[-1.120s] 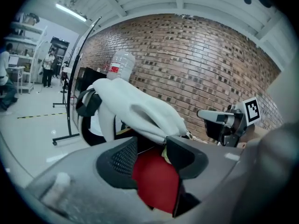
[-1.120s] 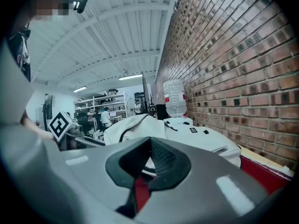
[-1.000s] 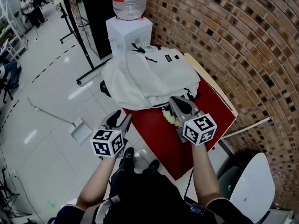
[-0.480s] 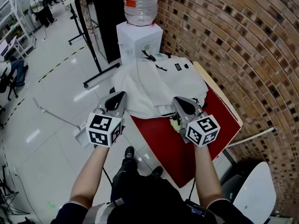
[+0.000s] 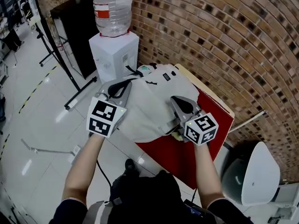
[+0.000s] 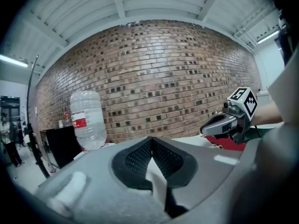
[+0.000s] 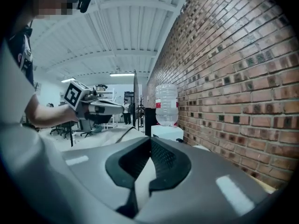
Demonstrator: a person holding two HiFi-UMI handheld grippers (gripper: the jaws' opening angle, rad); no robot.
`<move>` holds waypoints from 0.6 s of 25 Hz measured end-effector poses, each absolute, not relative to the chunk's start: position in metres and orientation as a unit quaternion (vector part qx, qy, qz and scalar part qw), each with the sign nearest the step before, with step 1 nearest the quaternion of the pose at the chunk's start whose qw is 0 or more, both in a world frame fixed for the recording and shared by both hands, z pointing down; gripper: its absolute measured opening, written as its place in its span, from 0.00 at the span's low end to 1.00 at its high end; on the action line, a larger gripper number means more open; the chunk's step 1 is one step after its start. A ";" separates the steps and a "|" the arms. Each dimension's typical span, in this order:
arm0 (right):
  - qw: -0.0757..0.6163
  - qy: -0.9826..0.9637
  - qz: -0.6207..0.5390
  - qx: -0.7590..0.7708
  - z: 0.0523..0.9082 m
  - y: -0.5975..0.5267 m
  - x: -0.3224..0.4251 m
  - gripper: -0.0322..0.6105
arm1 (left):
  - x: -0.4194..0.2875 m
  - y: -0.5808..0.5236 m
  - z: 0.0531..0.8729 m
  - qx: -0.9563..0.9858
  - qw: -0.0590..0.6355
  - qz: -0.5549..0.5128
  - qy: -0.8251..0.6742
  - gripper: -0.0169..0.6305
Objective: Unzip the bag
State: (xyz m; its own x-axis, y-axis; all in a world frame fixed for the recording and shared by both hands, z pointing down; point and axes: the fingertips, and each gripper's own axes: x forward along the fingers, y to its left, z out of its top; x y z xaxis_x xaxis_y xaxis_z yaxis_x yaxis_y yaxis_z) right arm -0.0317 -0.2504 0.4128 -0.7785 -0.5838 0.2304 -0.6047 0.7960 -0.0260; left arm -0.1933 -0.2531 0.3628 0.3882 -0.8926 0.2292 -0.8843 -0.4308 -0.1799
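Note:
A white bag (image 5: 154, 101) lies on the red table (image 5: 210, 113) against the brick wall. My left gripper (image 5: 122, 84) is at the bag's left edge, raised off the table. In the left gripper view its jaws (image 6: 152, 154) are shut on a fold of the bag's white fabric (image 6: 158, 183). My right gripper (image 5: 176, 101) is at the bag's near right part. A strip of white fabric (image 7: 141, 177) is pinched between the shut jaws of my right gripper (image 7: 150, 150). Each gripper shows in the other's view: the right gripper (image 6: 224, 122) and the left gripper (image 7: 107, 108). I cannot see the zipper pull.
A water dispenser (image 5: 113, 50) with a large bottle (image 5: 110, 8) stands just behind the table. A black cabinet (image 5: 70, 29) is beyond it, and a white chair (image 5: 254, 176) at the right. Something yellowish (image 5: 176, 135) peeks from under the bag's near edge.
The left gripper rose from beside the table's near edge to the bag's left side, and its jaws went from apart to shut on fabric. The right gripper shifted slightly, and the bag's near edge lifted.

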 end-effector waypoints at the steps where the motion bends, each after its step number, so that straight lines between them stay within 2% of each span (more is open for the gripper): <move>1: 0.111 -0.939 0.047 0.323 0.412 -0.252 -0.031 0.06 | -0.190 -0.261 0.364 -0.841 0.015 -0.152 0.520 0.03; 4: 0.118 -0.934 0.045 0.335 0.409 -0.260 -0.029 0.06 | -0.182 -0.283 0.377 -0.855 0.015 -0.176 0.488 0.05; 11: 0.133 -0.935 0.049 0.324 0.417 -0.288 -0.031 0.06 | -0.168 -0.315 0.422 -0.864 -0.015 -0.247 0.439 0.19; 15: 0.134 -0.949 0.049 0.283 0.424 -0.310 -0.042 0.06 | -0.168 -0.321 0.444 -0.850 -0.027 -0.301 0.432 0.20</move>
